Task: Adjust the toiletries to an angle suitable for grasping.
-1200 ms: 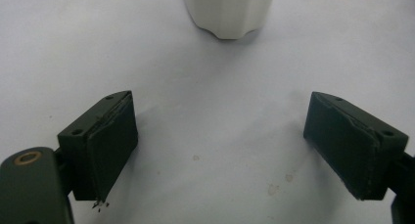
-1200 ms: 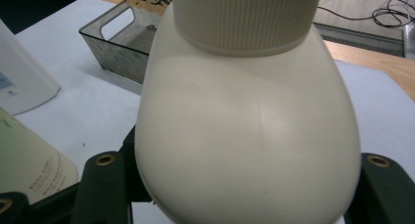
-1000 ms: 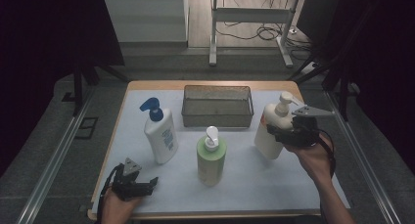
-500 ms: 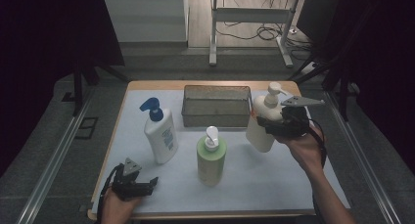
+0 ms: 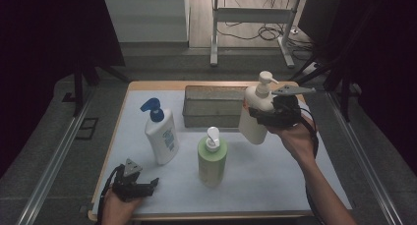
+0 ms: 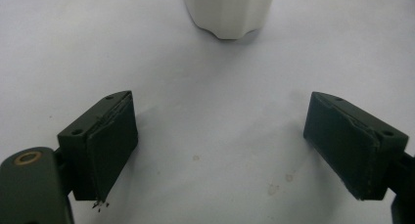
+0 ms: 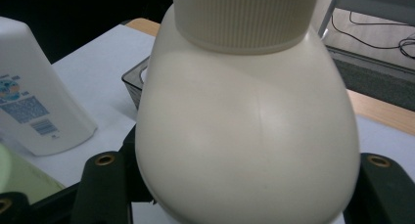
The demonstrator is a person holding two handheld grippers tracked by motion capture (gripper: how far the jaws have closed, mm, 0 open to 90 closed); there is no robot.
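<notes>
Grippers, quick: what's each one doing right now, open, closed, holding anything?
Left gripper: open, nothing between its jaws, low over the table.
Right gripper: closed on the cream bottle, held off the table.

Probably a lab test bench: covered table (image 5: 305,185), metal frame legs (image 5: 214,38), loose floor cables (image 5: 255,34).

Dim room, metal frame (image 5: 251,18), cables (image 5: 255,34) on floor

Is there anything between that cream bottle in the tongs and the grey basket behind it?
Nothing visible. The right tongs hold the cream pump bottle lifted off the mat, right beside the grey basket. The green bottle and the blue-capped bottle stand nearer the person, off that path.
</notes>
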